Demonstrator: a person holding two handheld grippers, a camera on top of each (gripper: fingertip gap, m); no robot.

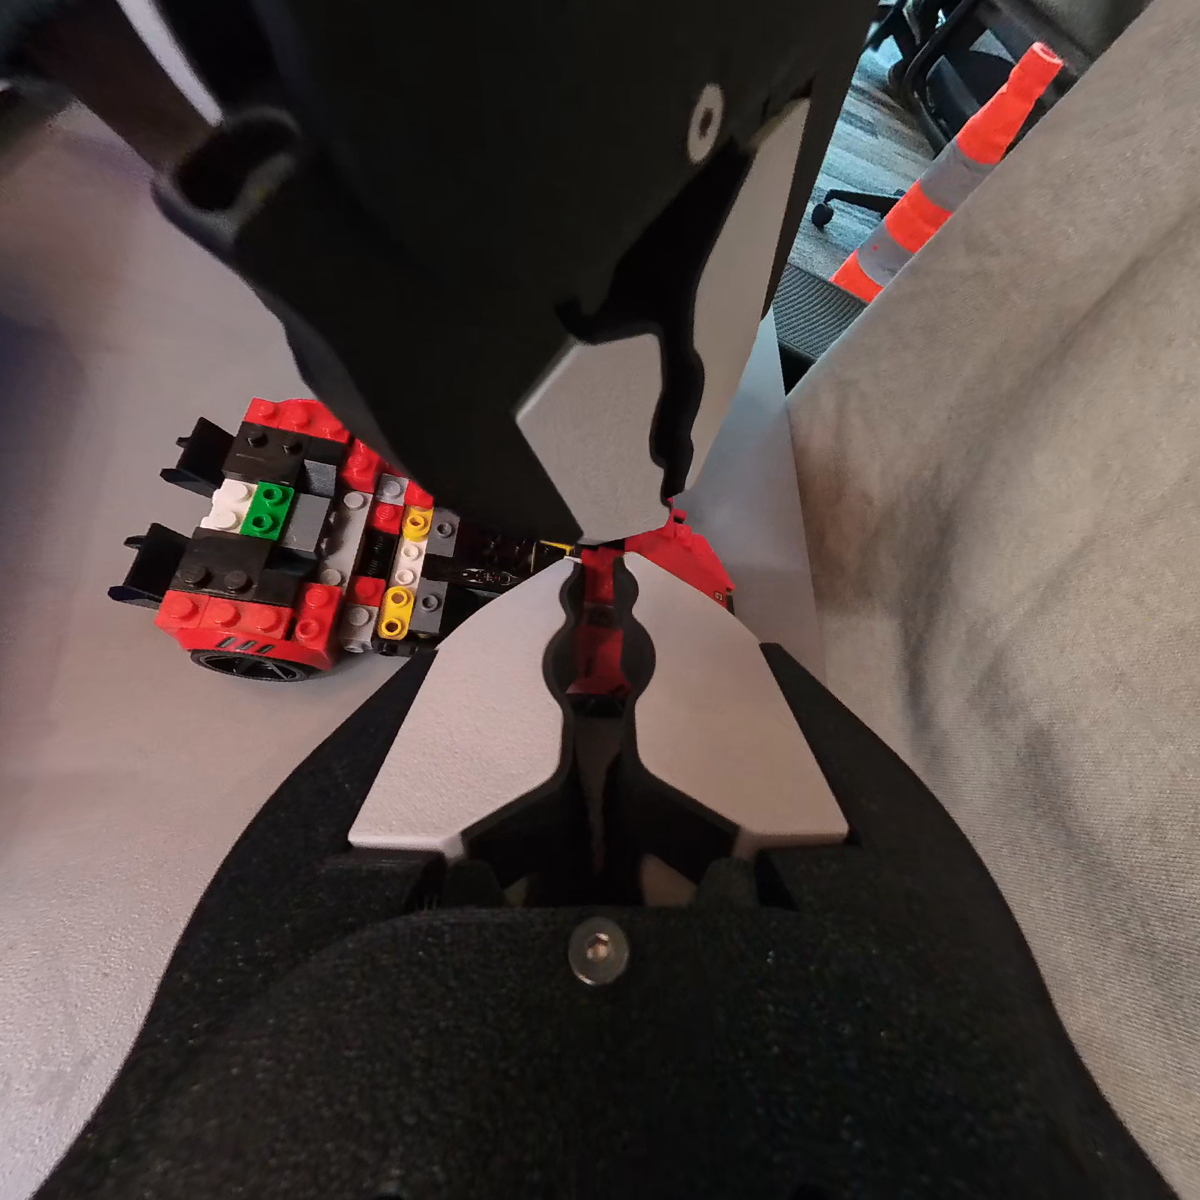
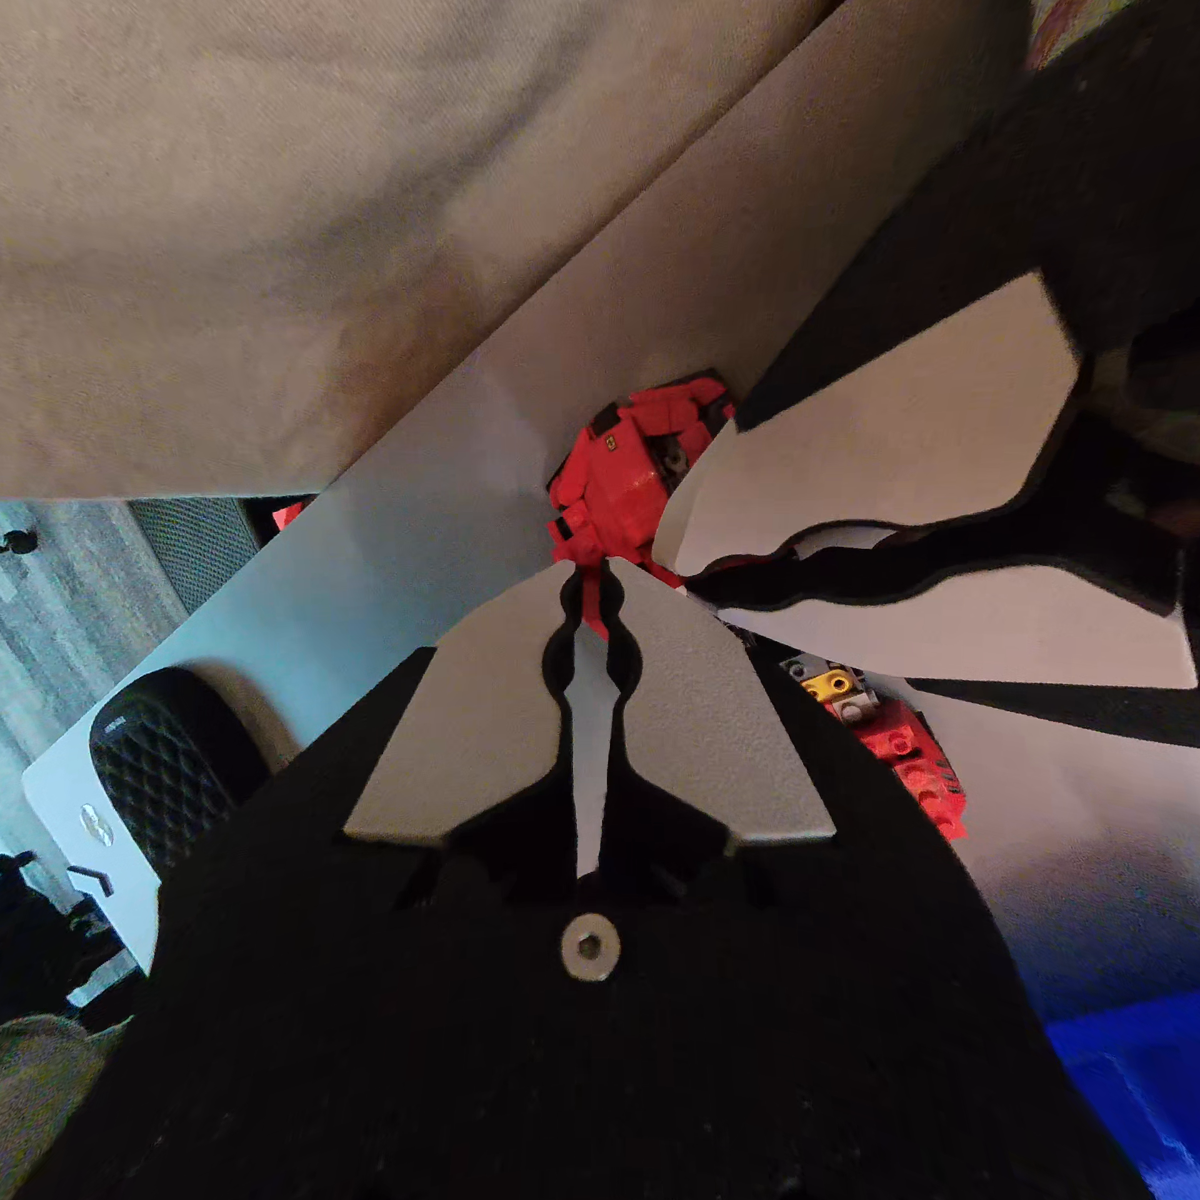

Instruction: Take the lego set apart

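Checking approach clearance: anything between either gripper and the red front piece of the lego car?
Nothing visible. The left gripper is shut on the red front section, and the right gripper pinches a small red part at its edge. The rest of the lego car sits on the white table beside them.

Dim, soft indoor light; strong wide-angle bending at the edges (close gripper bodies blurred), purple-blue colour cast in corners.

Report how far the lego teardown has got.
Done: the car body sits on the table with its studs bare, no roof on it. In hand: both grippers, left and right, clamp one red section. Left: nearly all bricks remain joined.
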